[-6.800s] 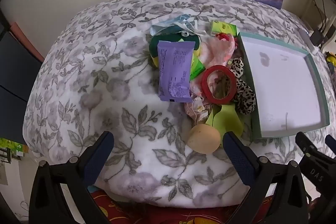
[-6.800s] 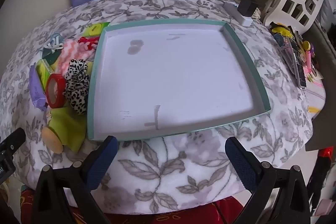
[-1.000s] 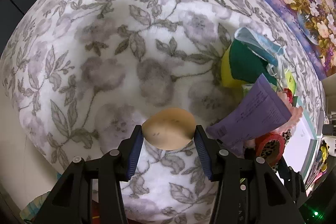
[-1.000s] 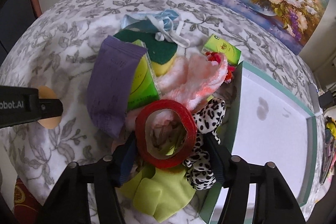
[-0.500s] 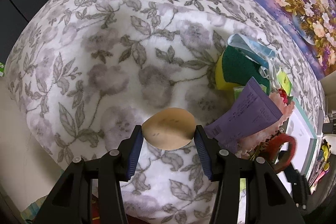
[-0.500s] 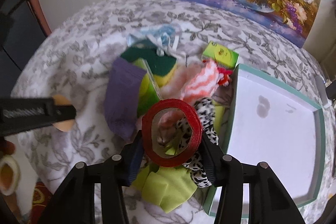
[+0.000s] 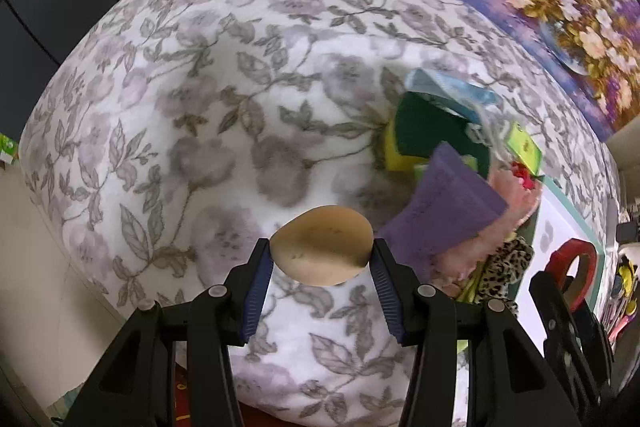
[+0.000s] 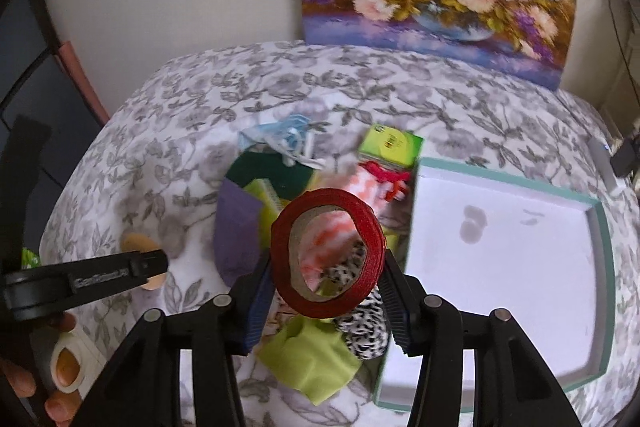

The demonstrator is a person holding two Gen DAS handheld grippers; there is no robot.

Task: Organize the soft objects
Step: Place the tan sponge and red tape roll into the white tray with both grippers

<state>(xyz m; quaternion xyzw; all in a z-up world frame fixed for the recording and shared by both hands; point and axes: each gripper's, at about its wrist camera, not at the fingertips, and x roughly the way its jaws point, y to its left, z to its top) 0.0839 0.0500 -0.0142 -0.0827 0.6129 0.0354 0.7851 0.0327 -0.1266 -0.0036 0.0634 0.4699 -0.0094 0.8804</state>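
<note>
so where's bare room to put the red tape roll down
Inside the white, teal-rimmed tray, right of the pile, the floor is bare. The floral blanket left of the green sponge is bare too. It is crowded around the purple packet.

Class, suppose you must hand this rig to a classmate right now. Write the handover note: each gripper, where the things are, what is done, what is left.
Left gripper: shut on the tan sponge, held above the floral blanket.
Right gripper: shut on the red tape roll, lifted over the pile.
Tray: nothing in it yet.
Pile left of the tray: purple packet, pink cloth, leopard scrunchie, green cloth.
Done: two items picked up. Left: place both, then sort the pile.
</note>
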